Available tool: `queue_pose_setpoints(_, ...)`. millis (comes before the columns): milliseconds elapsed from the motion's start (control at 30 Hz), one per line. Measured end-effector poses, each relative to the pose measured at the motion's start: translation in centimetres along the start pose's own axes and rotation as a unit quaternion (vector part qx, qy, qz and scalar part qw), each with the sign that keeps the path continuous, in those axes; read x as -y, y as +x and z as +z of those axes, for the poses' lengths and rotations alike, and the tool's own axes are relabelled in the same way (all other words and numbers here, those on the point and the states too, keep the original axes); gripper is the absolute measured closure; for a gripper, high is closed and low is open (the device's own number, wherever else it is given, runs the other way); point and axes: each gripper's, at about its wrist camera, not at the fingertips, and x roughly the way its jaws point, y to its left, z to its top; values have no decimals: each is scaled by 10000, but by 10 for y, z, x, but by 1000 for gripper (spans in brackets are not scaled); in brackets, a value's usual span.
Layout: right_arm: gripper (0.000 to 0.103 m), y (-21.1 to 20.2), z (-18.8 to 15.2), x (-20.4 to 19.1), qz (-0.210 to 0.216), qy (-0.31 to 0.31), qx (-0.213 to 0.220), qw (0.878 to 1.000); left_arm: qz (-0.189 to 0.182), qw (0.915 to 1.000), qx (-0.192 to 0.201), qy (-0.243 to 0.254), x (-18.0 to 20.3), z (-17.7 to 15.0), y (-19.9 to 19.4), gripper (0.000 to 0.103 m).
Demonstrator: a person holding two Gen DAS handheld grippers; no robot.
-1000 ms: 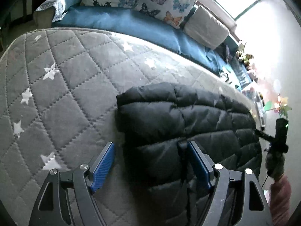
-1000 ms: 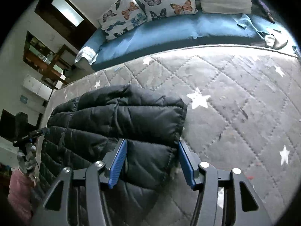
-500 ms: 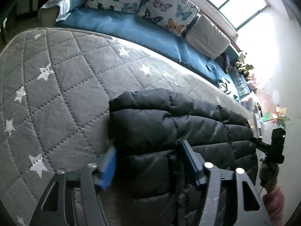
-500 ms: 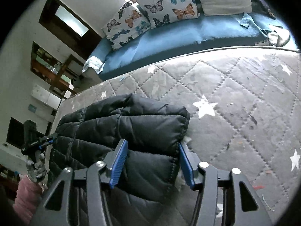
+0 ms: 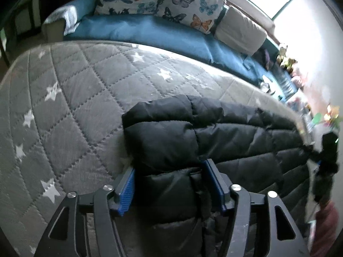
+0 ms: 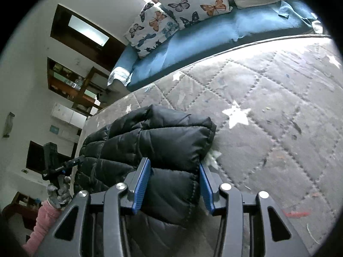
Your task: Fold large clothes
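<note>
A black puffer jacket, quilted in puffy horizontal bands and folded into a thick bundle, lies on a grey quilted mattress printed with white stars, near its front edge. The left gripper straddles one folded end, its blue-padded jaws spread wide, not clamped. The right gripper straddles the opposite end, jaws likewise apart. Butterfly cushions sit on blue bedding beyond the far edge.

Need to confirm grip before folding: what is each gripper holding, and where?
Both straddle the black jacket: left gripper and right gripper at opposite ends. Clamping cannot be told.
</note>
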Motion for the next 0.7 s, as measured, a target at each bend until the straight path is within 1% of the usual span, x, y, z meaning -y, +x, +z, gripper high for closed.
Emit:
queue_pose_setpoints(33, 52, 1, 0, 0, 29, -9, 4, 10000, 109, 9999, -10, 111, 6, -1, 2, 28)
queue_pose_setpoints(133, 50, 1, -1, 0, 125, 1, 67, 9999, 386, 9987, 8, 341, 21, -2, 8, 24)
queue_pose_setpoints(233, 50, 2, -1, -2, 82, -104, 84, 9999, 452, 9983, 56, 366, 27, -3, 11, 23)
queue_pose_setpoints(300, 49, 3, 0, -3, 86, -81, 108, 9999, 412, 9987, 93, 295, 29, -3, 12, 23)
queue_pose_setpoints(367, 50, 5, -1, -4, 92, -74, 132, 9998, 414, 9987, 151, 263, 27, -3, 10, 27)
queue_pose_setpoints(433, 54, 6, -1, -5, 48, -100, 145, 9998, 458, 9982, 227, 301, 25, -5, 5, 39)
queue_pose_setpoints(467, 57, 6, -1, -6, 26, -100, 144, 9998, 474, 9981, 247, 308, 23, -5, 5, 42)
queue_pose_setpoints(533, 61, 8, -2, -8, -33, -96, 122, 9999, 462, 9981, 296, 282, 20, -5, 3, 54)
queue_pose_setpoints(567, 64, 8, -2, -9, -82, -120, 114, 9998, 456, 9981, 321, 272, 20, -6, 2, 56)
queue_pose_setpoints(633, 67, 7, -3, -13, -137, -169, 127, 9997, 493, 9975, 383, 332, 25, -8, -2, 67)
queue_pose_setpoints(700, 71, 3, -3, -18, -166, -202, 143, 9996, 599, 9961, 453, 460, 30, -11, -6, 72)
